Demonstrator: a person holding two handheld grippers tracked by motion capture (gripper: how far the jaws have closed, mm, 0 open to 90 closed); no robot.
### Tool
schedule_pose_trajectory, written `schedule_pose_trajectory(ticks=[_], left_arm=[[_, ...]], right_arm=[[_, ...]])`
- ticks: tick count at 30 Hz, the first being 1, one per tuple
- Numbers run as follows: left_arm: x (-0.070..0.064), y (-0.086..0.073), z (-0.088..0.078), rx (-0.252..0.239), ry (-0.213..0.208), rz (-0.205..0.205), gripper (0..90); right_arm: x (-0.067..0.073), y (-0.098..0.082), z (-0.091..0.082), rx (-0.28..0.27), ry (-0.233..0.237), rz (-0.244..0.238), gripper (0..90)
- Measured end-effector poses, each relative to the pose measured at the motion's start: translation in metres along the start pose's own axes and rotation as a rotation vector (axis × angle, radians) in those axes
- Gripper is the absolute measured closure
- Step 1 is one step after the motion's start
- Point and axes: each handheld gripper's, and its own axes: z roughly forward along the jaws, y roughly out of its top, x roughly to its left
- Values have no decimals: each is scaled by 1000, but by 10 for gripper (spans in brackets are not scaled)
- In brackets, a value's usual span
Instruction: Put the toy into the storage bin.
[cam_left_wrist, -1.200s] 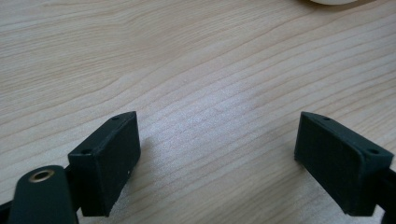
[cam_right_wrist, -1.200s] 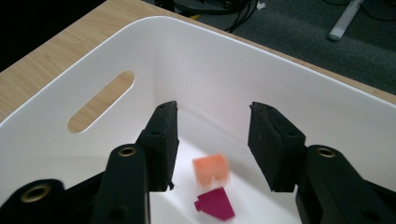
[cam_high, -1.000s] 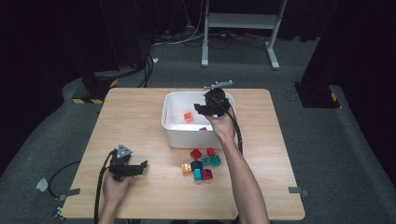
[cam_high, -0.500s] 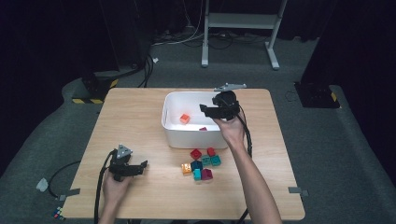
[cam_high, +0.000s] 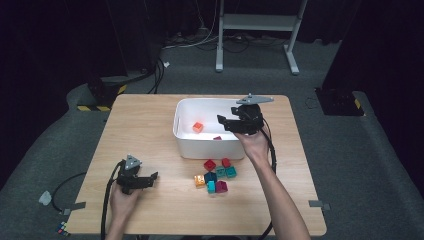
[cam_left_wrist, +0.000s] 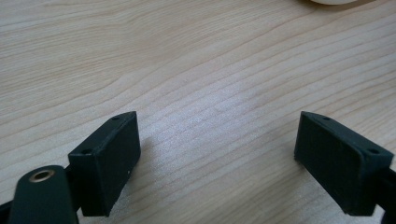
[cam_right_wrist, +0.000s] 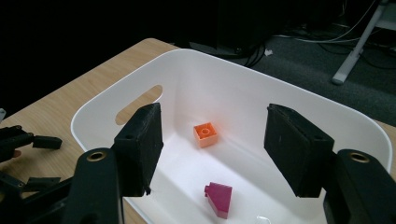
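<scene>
A magenta block (cam_right_wrist: 219, 199) lies tilted on the white bin's (cam_right_wrist: 299, 102) floor, near an upright orange block (cam_right_wrist: 206, 134).

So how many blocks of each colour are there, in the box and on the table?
Orange: 2 (one in the box, one on the table)
Magenta: 2 (box, table)
Red: 2
Teal: 4
Total: 10

A pale wooden table (cam_high: 150, 130) with visible grain is being seen, matt. A smooth, glossy white plastic tub (cam_right_wrist: 224, 84) is being shown holding plastic bricks (cam_right_wrist: 206, 134). Matt black pads (cam_right_wrist: 140, 144) are being shown, slightly rough.
</scene>
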Motion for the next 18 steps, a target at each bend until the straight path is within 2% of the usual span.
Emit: schedule_pose_trajectory(ticks=[8,18], left_arm=[[0,0,0,0,0,0,144],[0,0,0,0,0,-1,144]], right_arm=[[3,-9,-14,-50,19,3,367],[2,-22,-30,-57,34,15,335]])
